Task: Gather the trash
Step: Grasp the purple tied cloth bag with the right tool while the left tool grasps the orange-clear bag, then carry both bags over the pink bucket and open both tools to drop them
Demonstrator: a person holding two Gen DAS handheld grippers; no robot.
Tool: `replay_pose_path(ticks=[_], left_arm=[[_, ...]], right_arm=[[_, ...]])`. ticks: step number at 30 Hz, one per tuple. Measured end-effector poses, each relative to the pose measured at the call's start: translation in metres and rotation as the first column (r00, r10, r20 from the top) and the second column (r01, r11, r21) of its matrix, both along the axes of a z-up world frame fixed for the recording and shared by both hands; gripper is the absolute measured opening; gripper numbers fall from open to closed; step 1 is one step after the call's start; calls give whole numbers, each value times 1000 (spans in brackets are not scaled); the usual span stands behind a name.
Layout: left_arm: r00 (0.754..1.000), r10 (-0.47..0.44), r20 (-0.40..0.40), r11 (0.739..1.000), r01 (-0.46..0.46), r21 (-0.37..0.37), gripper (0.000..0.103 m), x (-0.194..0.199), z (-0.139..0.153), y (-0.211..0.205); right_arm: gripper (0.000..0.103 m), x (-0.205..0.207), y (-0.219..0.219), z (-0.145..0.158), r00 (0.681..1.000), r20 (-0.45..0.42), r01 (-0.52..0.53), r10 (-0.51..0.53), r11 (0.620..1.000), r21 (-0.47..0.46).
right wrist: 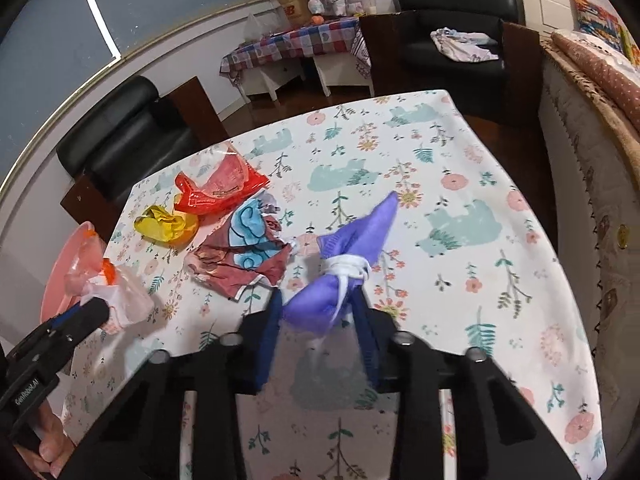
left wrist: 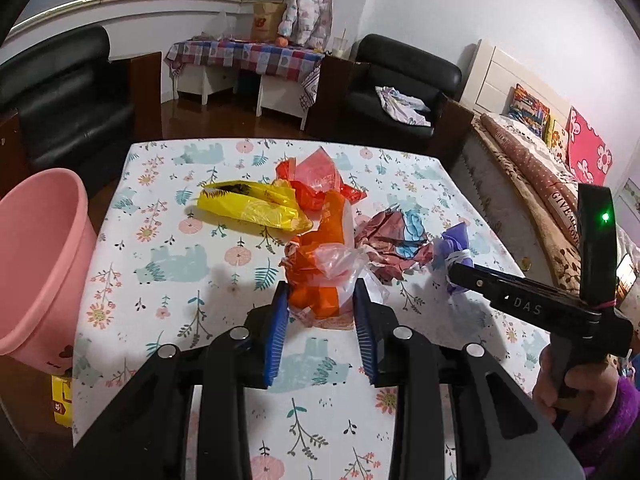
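Pickup step: left tongs (left wrist: 322,312) clamp the orange-and-clear plastic bag (left wrist: 320,276); right tongs (right wrist: 318,320) clamp the purple bag (right wrist: 344,264). Next, carry both to the pink bin (left wrist: 44,264) beside the bench (left wrist: 160,280).

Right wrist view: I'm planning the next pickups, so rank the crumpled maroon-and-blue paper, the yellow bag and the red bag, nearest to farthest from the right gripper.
From the right gripper:
1. Crumpled maroon-and-blue paper, just left.
2. Yellow bag, farther left.
3. Red bag, behind the paper.

Wrappers (left wrist: 256,208) clustered mid-table (left wrist: 160,280) — bin (left wrist: 44,272) off left edge, bed (left wrist: 532,184) along right.
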State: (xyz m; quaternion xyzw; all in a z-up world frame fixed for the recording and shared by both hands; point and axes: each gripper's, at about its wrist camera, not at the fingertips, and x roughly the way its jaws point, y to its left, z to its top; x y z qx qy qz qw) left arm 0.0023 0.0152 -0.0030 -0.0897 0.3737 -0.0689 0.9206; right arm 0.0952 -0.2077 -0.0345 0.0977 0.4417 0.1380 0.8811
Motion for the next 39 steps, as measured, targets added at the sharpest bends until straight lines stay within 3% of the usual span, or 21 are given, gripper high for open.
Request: replay_pose_path(ticks=[4, 13, 17, 24, 27, 33, 39], left_arm=[[1000, 8, 20, 1000, -8, -4, 32, -8, 4, 3], [998, 42, 54, 999, -41, -18, 32, -23, 15, 13], [995, 69, 66, 998, -68, -12, 32, -30, 19, 20], [985, 147, 85, 989, -148, 8, 32, -44, 26, 42], [976, 192, 99, 980, -195, 27, 32, -50, 31, 58], [944, 304, 130, 950, -311, 37, 32, -60, 42, 99], [889, 434, 146, 894, -445, 56, 32, -69, 50, 153]], right_arm=[[22, -11, -9, 9, 999, 31, 10, -10, 1000, -7], [19, -42, -14, 51, 979, 202, 12, -16, 1000, 23], [19, -51, 4, 72, 962, 269, -64, 53, 997, 34], [19, -55, 63, 81, 930, 287, -242, 228, 970, 14], [19, -50, 89, 87, 918, 270, -318, 290, 946, 65], [19, -45, 147, 101, 871, 290, -433, 397, 898, 73], [19, -39, 202, 105, 827, 283, -528, 486, 844, 94]])
